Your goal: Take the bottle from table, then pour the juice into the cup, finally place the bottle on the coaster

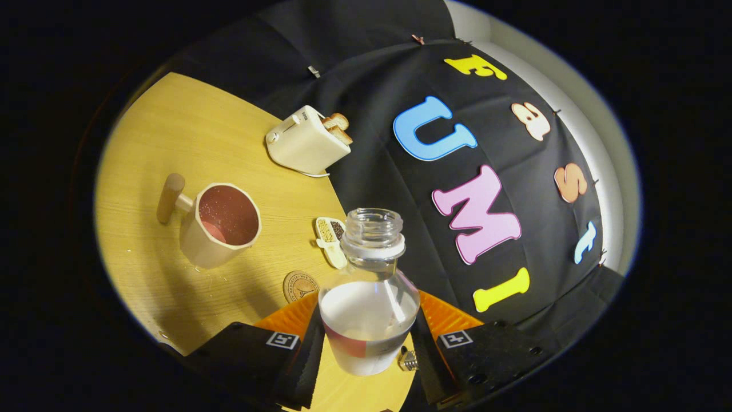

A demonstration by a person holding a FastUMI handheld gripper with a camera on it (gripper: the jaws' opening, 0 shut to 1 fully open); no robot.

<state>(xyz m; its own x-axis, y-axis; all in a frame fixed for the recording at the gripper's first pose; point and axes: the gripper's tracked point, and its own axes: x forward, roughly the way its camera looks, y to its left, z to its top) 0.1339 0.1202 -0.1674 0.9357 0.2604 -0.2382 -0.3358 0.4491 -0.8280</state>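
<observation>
The hand-held gripper (366, 343) is clamped on the uncapped bottle (369, 297) between its fingers, cup (220, 226) beyond.

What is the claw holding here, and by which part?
The claw is shut on the clear, uncapped plastic bottle, one finger pressing each side of its lower body at the label, well below the neck.

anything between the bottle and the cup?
Nothing visible. The tongs are shut on the uncapped bottle; bare table lies between it and the cup. The coaster and small dish sit off that line.
</observation>
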